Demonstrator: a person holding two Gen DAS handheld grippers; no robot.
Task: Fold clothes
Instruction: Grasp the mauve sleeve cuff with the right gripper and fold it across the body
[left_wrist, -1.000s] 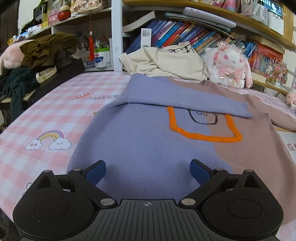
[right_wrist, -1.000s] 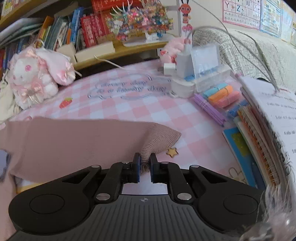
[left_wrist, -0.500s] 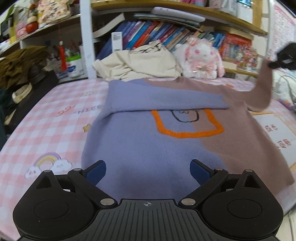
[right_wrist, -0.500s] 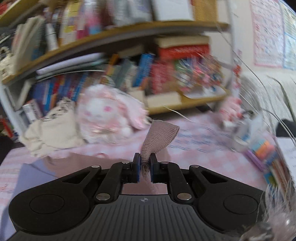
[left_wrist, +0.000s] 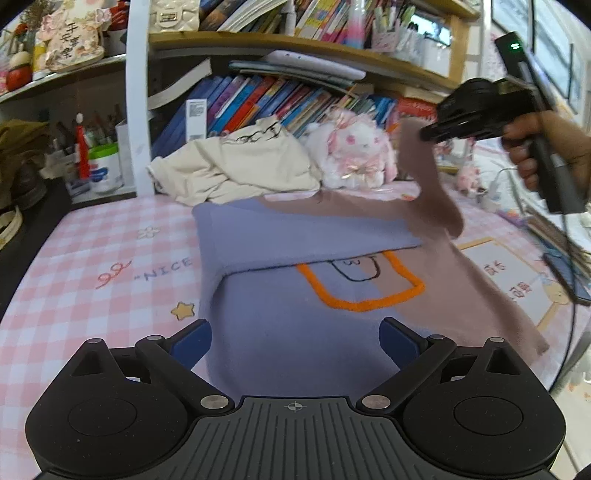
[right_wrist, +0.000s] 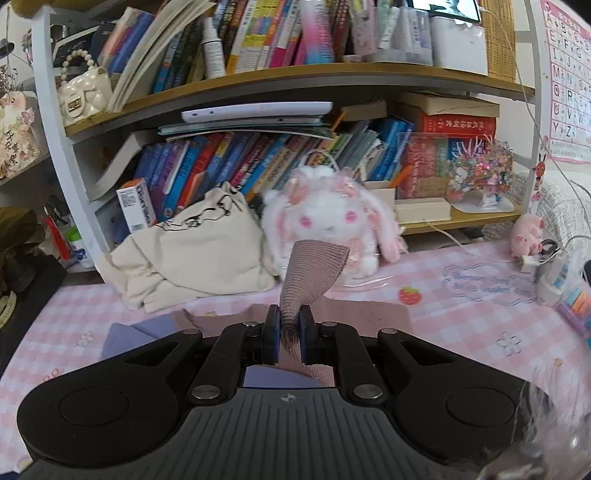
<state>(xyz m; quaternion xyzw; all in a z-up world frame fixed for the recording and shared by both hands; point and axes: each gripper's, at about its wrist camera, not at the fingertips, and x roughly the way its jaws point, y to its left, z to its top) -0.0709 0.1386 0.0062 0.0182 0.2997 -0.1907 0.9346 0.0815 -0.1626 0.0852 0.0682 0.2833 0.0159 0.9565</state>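
A purple and mauve sweater (left_wrist: 295, 325) with an orange-outlined pocket lies flat on the pink checked table; its purple sleeve (left_wrist: 295, 232) is folded across the chest. My left gripper (left_wrist: 295, 339) hovers open over the sweater's lower hem, nothing between its fingers. My right gripper (right_wrist: 288, 325) is shut on the ribbed cuff of the mauve sleeve (right_wrist: 314, 269). In the left wrist view that sleeve (left_wrist: 428, 177) hangs lifted high above the sweater's right shoulder from the right gripper (left_wrist: 428, 134), held by a hand (left_wrist: 546, 147).
A cream garment (left_wrist: 236, 170) and a white plush rabbit (left_wrist: 351, 151) sit at the back under the bookshelf (right_wrist: 295, 77). Books and a phone (left_wrist: 561, 269) lie at the table's right edge; a power strip and markers (right_wrist: 561, 284) stand farther right. Dark clothes (left_wrist: 18, 155) pile at left.
My right gripper has lifted the mauve sleeve cuff off the table and swung it up and leftward toward the sweater's body. The left gripper has stayed open and drawn back a little.
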